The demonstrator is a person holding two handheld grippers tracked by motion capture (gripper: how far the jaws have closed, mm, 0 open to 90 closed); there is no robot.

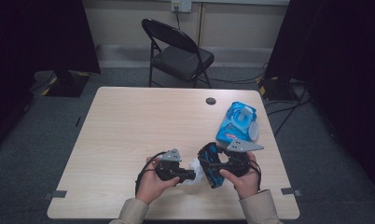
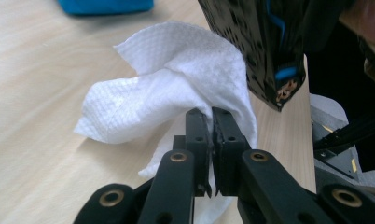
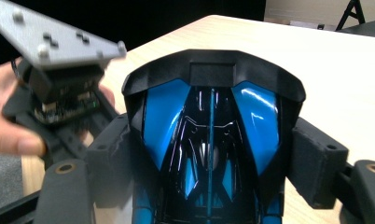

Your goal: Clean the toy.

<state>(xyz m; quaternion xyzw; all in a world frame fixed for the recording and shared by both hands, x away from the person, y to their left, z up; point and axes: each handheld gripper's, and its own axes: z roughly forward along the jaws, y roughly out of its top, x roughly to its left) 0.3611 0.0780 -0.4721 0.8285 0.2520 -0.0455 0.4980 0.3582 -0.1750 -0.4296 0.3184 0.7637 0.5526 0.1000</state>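
Black jaws of the left claw [image 2: 212, 126] are pressed together, pinching a crumpled white paper wipe [image 2: 171, 88], which touches the side of a glossy black-and-blue plastic toy car [image 3: 211, 154]. That car sits clamped between the 2 pads of the right claw [image 1: 212, 164], held above the pale wooden desk [image 1: 129, 126] near its front edge, at about 6 o'clock in the high view. Both hands meet there, wipe between them. At 2 o'clock from the claws lies a blue wet-wipe pack [image 1: 237, 122], flap open. Behind the desk, at 12 o'clock, stands a black folding chair [image 1: 178, 53].
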